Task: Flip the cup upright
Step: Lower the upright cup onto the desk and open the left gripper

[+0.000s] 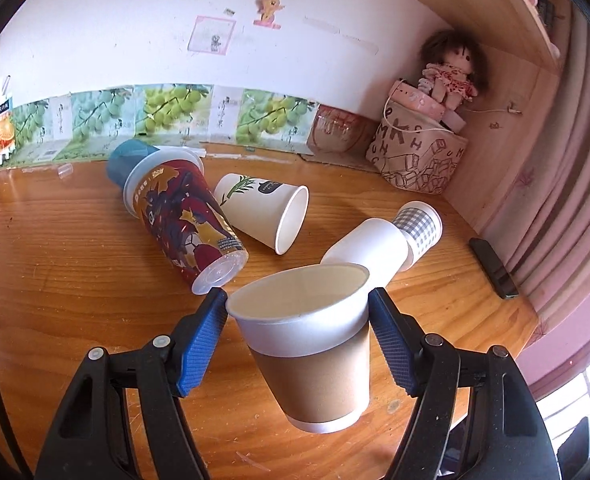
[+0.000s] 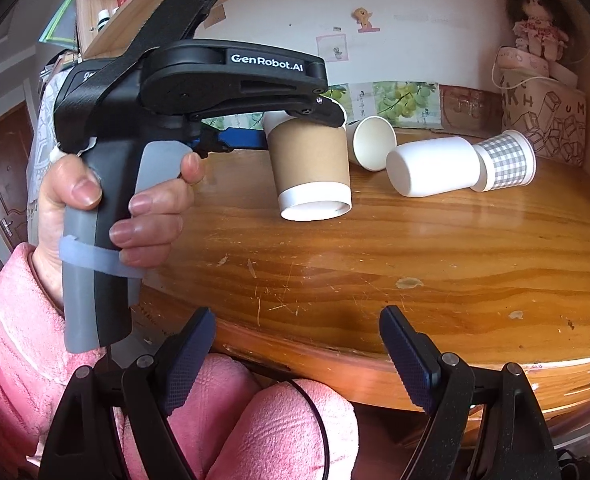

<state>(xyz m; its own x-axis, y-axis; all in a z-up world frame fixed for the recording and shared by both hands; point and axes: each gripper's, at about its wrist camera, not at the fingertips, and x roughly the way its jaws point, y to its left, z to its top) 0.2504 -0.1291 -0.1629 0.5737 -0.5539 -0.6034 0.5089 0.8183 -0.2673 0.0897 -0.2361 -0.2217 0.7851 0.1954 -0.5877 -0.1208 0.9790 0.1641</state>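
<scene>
My left gripper (image 1: pixel 297 308) is shut on a brown paper cup with a white rim (image 1: pixel 315 364). It holds the cup mouth up, slightly tilted, above the wooden table (image 1: pixel 55 264). The right wrist view shows the same cup (image 2: pixel 311 160) hanging clear of the table in the left gripper (image 2: pixel 295 120). My right gripper (image 2: pixel 297 344) is open and empty, low at the table's front edge.
Several cups lie on their sides: a red printed one nested with a blue one (image 1: pixel 183 216), a white bamboo-print cup (image 1: pixel 267 210), and a white cup nested with a checked one (image 1: pixel 383 240). A bag with a doll (image 1: pixel 419 156) stands at the back right. A phone (image 1: pixel 493 268) lies near the right edge.
</scene>
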